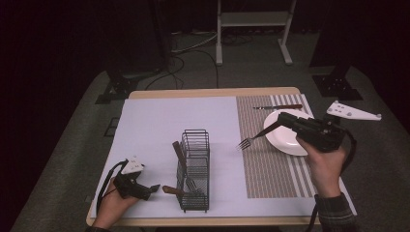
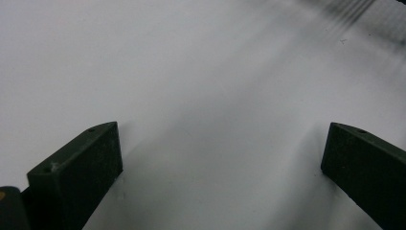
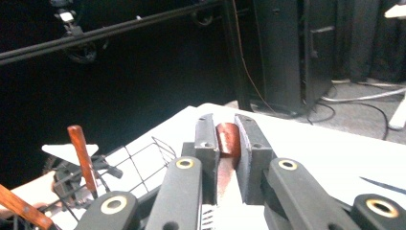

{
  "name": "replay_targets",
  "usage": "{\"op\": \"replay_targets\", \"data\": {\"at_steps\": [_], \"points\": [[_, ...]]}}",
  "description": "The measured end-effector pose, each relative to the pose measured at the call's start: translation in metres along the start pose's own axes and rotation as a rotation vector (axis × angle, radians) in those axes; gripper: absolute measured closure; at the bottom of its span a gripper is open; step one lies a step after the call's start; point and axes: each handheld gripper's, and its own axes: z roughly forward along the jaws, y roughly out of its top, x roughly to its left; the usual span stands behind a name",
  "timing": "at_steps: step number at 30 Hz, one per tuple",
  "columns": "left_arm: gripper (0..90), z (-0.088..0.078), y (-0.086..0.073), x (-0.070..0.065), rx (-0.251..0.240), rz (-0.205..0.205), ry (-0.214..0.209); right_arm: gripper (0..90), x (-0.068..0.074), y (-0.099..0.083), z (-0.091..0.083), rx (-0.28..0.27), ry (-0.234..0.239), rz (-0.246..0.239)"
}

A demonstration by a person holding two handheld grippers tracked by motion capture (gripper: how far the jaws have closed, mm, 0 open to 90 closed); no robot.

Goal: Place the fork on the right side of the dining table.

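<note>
The right gripper [image 1: 281,119] pinches a wooden-handled fork [image 1: 253,137] by its handle above the near-left rim of the white plate [image 1: 285,140] in the high view. The fork's long axis slants from the jaws down and to the left, tines leading, out over the striped placemat [image 1: 270,164]. The wire cutlery basket [image 1: 194,169] stands well to the left of the tines on the white sheet [image 1: 154,130], already holding wooden-handled pieces, one upright and one poking out at its near side. My guess is the fork belongs there too, so the coming move is a carry leftward and toward the person, with the fork tipped tines-down over the basket's open top. The left gripper [image 1: 153,188] rests on the sheet just beside the basket's near-left corner, far closer to it than the right one, but it carries nothing. A knife [image 1: 278,107] lies beyond the plate.

In the left gripper view the two black jaws stand wide apart over bare white sheet [image 2: 201,96], nothing between them.

In the right gripper view the jaws are pressed on the reddish-brown fork handle [image 3: 228,139]; the basket [image 3: 143,158] lies ahead to the left, an upright wooden handle [image 3: 82,153] rising from it
</note>
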Motion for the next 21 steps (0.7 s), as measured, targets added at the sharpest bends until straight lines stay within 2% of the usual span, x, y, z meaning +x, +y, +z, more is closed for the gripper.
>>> {"op": "replay_targets", "data": {"at_steps": [10,21], "points": [[0.0,0.0,0.0,0.0,0.001,0.0,0.0,80.1,-0.013,-0.016,-0.019,0.037,-0.087,0.013],[0.0,0.0,0.0,0.0,0.001,0.001,0.0,80.0,-0.027,-0.033,-0.039,0.066,-0.186,0.048]]}}
